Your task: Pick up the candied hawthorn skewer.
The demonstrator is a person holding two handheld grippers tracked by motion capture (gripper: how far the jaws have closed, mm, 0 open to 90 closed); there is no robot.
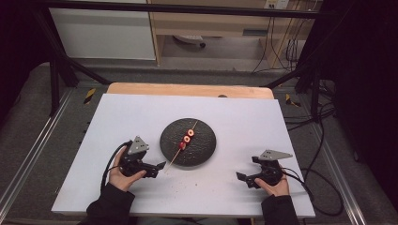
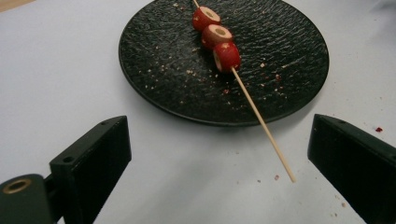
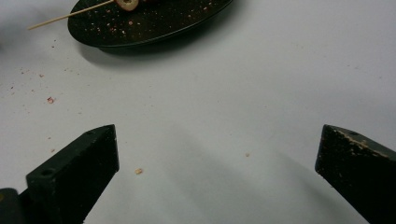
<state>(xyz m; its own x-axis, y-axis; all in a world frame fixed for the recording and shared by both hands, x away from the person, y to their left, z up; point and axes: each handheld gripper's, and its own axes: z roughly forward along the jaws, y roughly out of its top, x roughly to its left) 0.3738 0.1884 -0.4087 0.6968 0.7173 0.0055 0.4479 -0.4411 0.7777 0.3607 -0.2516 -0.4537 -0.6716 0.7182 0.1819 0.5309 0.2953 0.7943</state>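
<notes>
The left gripper (image 2: 219, 154) is presented with its jaws spread wide; nothing is held and nothing is touched between them. In the left gripper view the bare tail of the wooden skewer (image 2: 261, 122) runs into the gap between the jaws, its tip lying on the white tabletop (image 2: 56, 70), nearer the jaw at the right of that view. In the high view this gripper (image 1: 159, 166) is seen just beside the near-left rim of the plate (image 1: 204, 150), held in the left hand (image 1: 123, 174).

The step in hand is judged to be the pickup of the skewer by its free end. For a sound grasp, the gripper should be shifted so that the stick lies midway between the jaws, and the jaws should be closed across the stick, not along it. The grip is best taken on the bare wood clear of the plate rim, so that the rim is not struck. A thin stick is likely to roll or slip; closure should be slow and square.

The right gripper (image 3: 217, 154) is likewise fully released and empty, over bare tabletop, well apart from the plate (image 3: 154, 28). In the high view it (image 1: 244, 178) is seen at the near right, held in the right hand (image 1: 274, 186).

The skewer carries three red fruit pieces (image 2: 215, 35), which rest on the black plate (image 2: 154, 60); crumbs are scattered on the plate and tabletop.
</notes>
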